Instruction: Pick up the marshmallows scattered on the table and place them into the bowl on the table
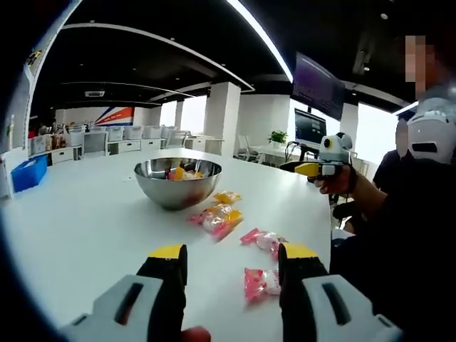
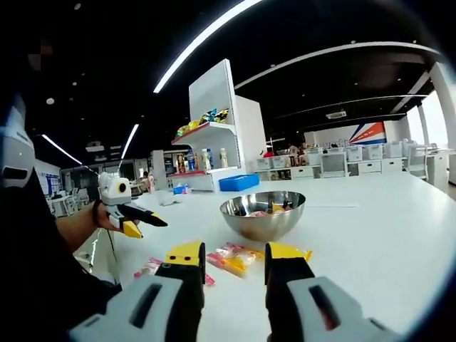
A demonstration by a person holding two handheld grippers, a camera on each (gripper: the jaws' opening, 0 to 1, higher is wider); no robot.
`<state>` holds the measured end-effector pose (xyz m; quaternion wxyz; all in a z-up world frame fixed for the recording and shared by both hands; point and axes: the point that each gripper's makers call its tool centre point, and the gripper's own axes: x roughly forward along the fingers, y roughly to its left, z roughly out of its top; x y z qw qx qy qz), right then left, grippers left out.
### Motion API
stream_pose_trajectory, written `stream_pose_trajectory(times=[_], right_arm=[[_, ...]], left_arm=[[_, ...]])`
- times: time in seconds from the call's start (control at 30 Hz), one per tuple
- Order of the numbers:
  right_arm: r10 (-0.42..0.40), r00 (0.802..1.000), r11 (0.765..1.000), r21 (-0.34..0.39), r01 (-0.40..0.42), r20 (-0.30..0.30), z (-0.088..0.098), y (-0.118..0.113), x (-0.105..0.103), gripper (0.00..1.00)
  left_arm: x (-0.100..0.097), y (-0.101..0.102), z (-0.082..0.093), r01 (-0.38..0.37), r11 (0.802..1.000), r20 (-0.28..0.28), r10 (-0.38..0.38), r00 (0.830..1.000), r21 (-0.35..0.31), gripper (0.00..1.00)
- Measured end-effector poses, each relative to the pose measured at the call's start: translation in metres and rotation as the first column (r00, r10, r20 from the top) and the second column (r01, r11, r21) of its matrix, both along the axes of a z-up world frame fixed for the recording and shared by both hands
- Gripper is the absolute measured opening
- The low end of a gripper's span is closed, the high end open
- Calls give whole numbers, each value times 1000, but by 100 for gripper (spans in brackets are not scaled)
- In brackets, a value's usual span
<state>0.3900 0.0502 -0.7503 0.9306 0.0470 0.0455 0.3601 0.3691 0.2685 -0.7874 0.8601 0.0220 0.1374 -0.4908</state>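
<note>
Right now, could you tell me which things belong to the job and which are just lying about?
For the job: steel bowl, pink marshmallow packets, yellow-orange packets, left claw, right claw.

Lying about: blue bin, snack shelf, monitor.

Wrapped marshmallows (image 1: 217,217) beside steel bowl (image 1: 177,182)

Marshmallows (image 1: 217,217) lie on the table (image 1: 85,221) before the bowl (image 1: 177,181), some inside.

Left tongs (image 1: 231,260) jaws apart, empty; right tongs (image 2: 231,258) jaws apart, empty, both raised.
</note>
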Motion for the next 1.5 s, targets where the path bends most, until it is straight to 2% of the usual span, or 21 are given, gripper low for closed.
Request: stream_pose_trajectory(times=[0.07,0.13,0.3,0.5,0.63,0.8,0.9,0.97,1.0,1.03,1.07,1.17,1.23,1.37,1.5], right_arm=[[-3,1000,1000,-4,3,-1,0,-1,0,33],[-7,1000,1000,-19,7,-2,-2,-3,0,33],[-10,1000,1000,-29,10,-13,-8,-4,-1,32],[-2,1000,999,-37,1,-27,-13,-3,-3,32],[-4,1000,999,-38,3,-27,-13,-5,-3,32],[-1,999,999,-37,0,-37,-17,-5,-3,32],[4,999,999,-36,-5,-40,-18,-4,-4,32],[4,999,999,-35,-6,-42,-18,-4,-4,32],[4,999,999,-35,-5,-44,-19,-4,-4,32],[3,999,999,-35,-5,-45,-19,-4,-4,32],[3,999,999,-35,-5,-46,-19,-4,-4,32],[5,999,999,-32,-6,-52,-21,-4,-5,31],[6,999,999,-31,-7,-54,-22,-5,-5,31],[5,998,1000,-28,-7,-57,-23,-5,-6,31],[9,998,1000,-26,-10,-65,-26,-4,-7,31]], left_arm=[[-2,-3,-2,34,999,0,-34,999,20,52],[-6,-7,-5,84,994,6,-85,996,70,52],[-10,-12,-6,153,980,8,-155,988,125,52],[-14,-19,-12,231,945,12,-241,971,233,52],[-14,-26,-11,268,927,22,-283,959,264,52],[-19,-34,-13,334,884,24,-361,932,327,51],[-25,-38,-17,386,846,18,-421,907,368,49],[-29,-42,-20,421,812,18,-467,884,404,47],[-30,-42,-20,427,806,17,-475,880,409,46],[-34,-45,-23,455,779,8,-507,862,431,46],[-34,-45,-23,459,775,7,-512,859,435,46],[-37,-49,-28,495,714,-11,-565,825,495,46],[-41,-48,-32,527,665,-32,-605,796,529,46],[-45,-41,-43,566,545,-72,-678,732,619,46],[-56,-37,-48,612,438,-114,-745,657,659,43]])
